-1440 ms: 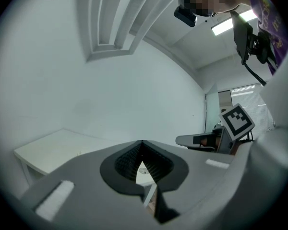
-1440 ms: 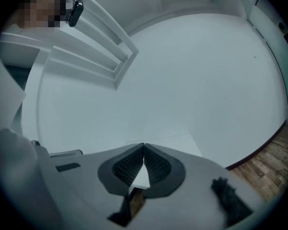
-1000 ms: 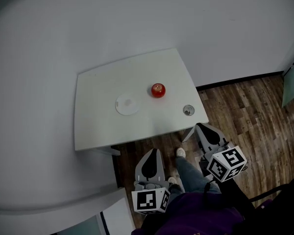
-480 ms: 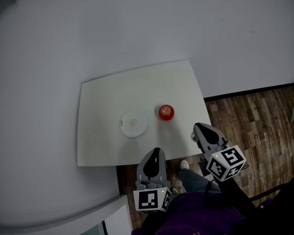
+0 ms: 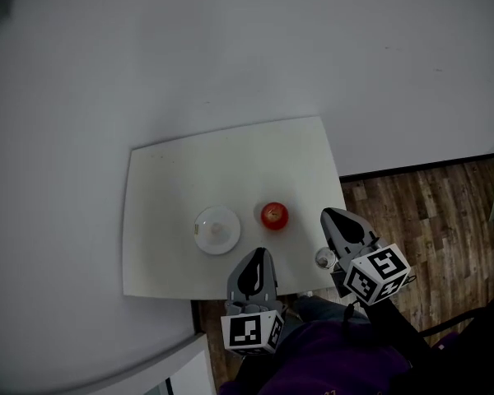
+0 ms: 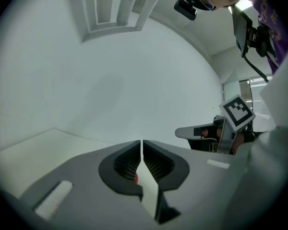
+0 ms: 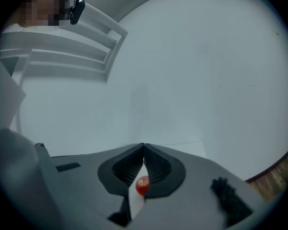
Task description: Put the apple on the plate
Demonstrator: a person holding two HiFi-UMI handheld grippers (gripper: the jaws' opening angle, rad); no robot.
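In the left gripper view the apple (image 6: 136, 178) is only a red sliver at lower middle, the rest hidden behind the closed jaws of the left gripper (image 6: 142, 142). In the head view a small round thing (image 5: 322, 258) at the lower right of the tabletop (image 5: 165, 220) is partly covered by the right gripper (image 5: 328, 214) and too small to identify. The person (image 5: 329, 360) is cut off by the bottom edge.

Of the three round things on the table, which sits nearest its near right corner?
The small grey round object, beside the right gripper. The red apple sits mid-table, the white round plate left of it.
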